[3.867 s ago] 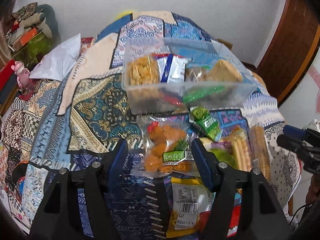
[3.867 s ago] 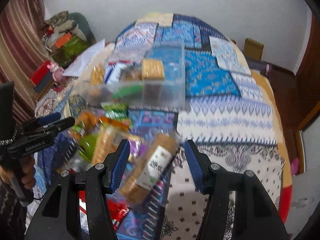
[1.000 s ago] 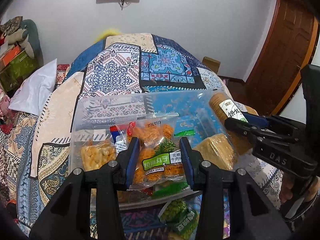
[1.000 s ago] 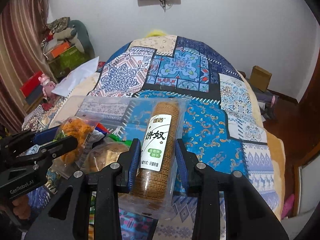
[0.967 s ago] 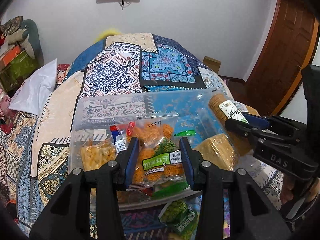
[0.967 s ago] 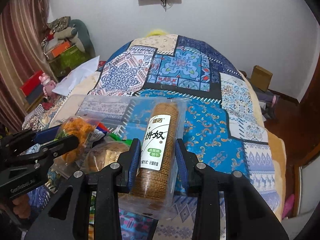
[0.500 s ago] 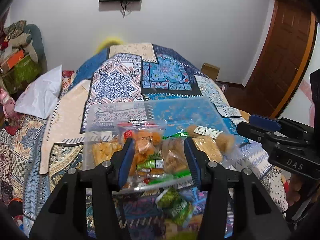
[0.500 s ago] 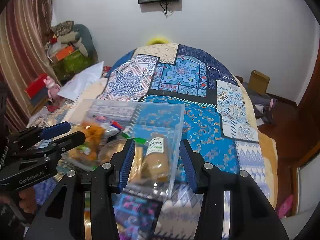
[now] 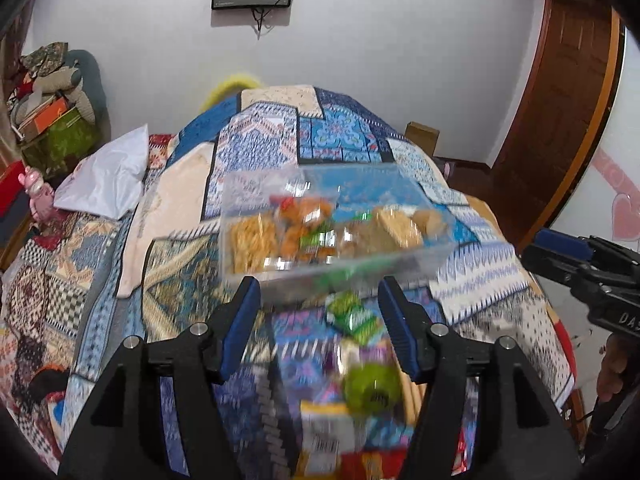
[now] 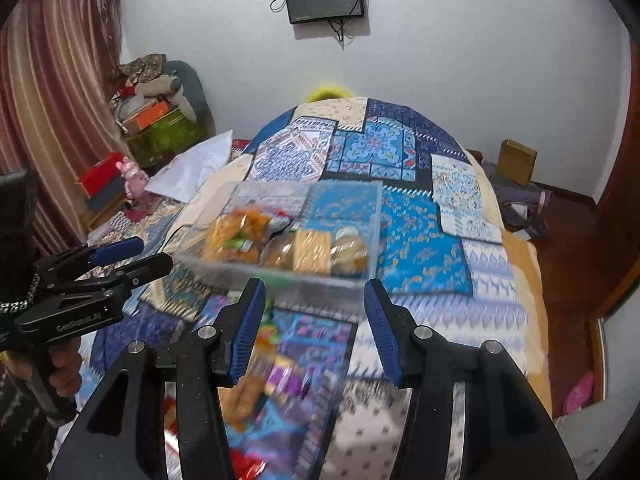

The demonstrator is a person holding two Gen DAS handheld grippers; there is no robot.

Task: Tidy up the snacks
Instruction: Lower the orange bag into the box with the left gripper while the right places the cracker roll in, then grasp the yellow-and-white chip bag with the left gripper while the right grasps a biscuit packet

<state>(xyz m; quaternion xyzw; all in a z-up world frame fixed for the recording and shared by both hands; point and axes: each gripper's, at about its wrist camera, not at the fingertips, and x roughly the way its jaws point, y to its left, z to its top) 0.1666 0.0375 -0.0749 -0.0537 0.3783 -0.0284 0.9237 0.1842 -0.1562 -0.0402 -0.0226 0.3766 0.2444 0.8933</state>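
Observation:
A clear plastic bin [image 9: 432, 252] stands on the patchwork bedspread and holds several snack packs, among them the orange snack bag [image 9: 306, 226] and the biscuit roll [image 10: 350, 250]. It also shows in the right wrist view [image 10: 374, 216]. My left gripper [image 9: 318, 330] is open and empty, back from the bin's near wall. My right gripper [image 10: 312, 326] is open and empty, also short of the bin. Loose snacks lie near me: a small green pack [image 9: 354, 316] and a green round pack [image 9: 370, 390], both blurred.
The bedspread [image 10: 424, 248] covers the whole bed. A white pillow [image 9: 106, 178] lies at the left. Boxes and clutter [image 10: 154, 120] stand by the left wall. A wooden door [image 9: 560, 112] is at the right. More packs lie at the near edge [image 10: 248, 392].
Both grippers let go of their snacks into the bin, opened wide and pulled back toward me. The orange bag and the biscuit roll now lie in the bin.

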